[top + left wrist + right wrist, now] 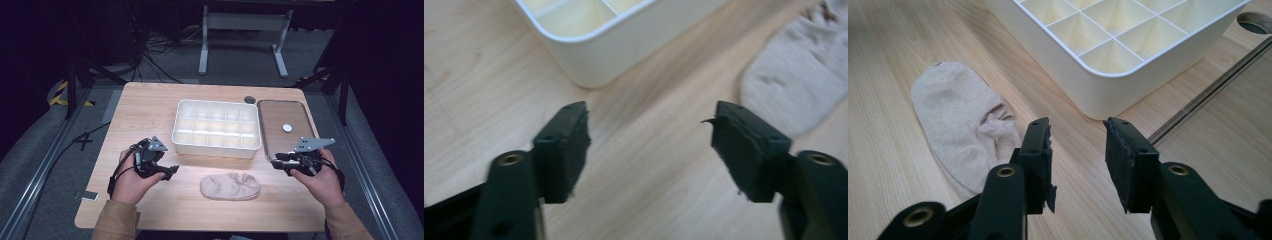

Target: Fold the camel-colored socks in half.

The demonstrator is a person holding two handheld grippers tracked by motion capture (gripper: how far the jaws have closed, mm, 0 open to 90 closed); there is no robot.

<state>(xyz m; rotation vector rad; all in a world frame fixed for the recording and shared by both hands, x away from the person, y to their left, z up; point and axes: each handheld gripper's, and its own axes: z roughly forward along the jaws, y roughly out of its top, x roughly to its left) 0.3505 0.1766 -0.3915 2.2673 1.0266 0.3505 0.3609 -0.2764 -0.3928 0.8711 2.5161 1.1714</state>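
The sock (230,186) lies flat at six o'clock of the divided tray (216,148). Left gripper (171,172) spread wide, right gripper (276,161) half-open, both empty — probably pinch opposite ends together.

Beige low-cut sock (230,186): lying flat on wooden table (150,115), slightly rumpled, opening facing up, just before white compartment box (216,148), between both grippers, untouched.
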